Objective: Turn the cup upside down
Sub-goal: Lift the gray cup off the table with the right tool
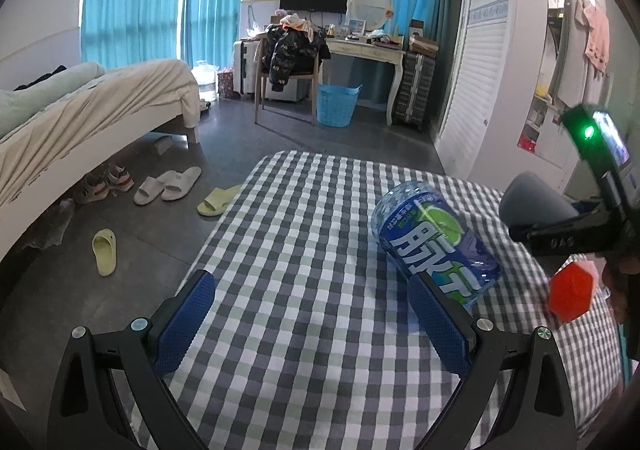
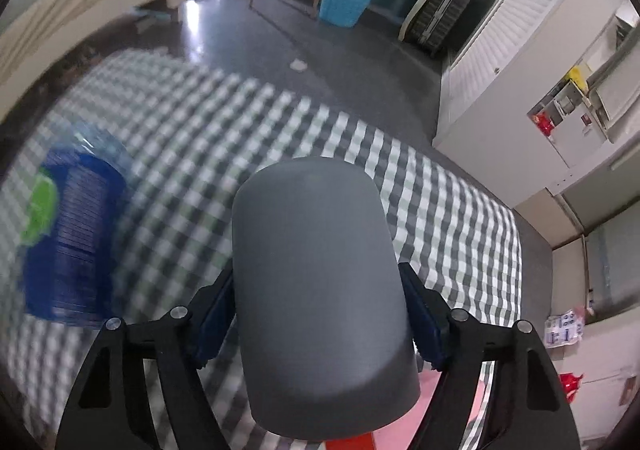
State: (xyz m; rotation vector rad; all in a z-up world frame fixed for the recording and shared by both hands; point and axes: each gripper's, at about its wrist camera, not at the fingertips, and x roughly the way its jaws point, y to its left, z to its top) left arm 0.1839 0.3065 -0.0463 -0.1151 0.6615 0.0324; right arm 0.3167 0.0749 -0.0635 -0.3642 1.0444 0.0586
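My right gripper is shut on a plain grey cup, its blue pads pressed on both sides. The cup is held above the checkered table, its closed rounded end pointing away from the camera. In the left wrist view the cup and the right gripper's black body show at the right edge. My left gripper is open and empty, low over the table.
A blue-labelled plastic bottle lies on the table just past my left gripper's right finger; it also shows blurred in the right wrist view. A red object sits at the table's right. Beyond are a bed, slippers, a desk and a white wardrobe.
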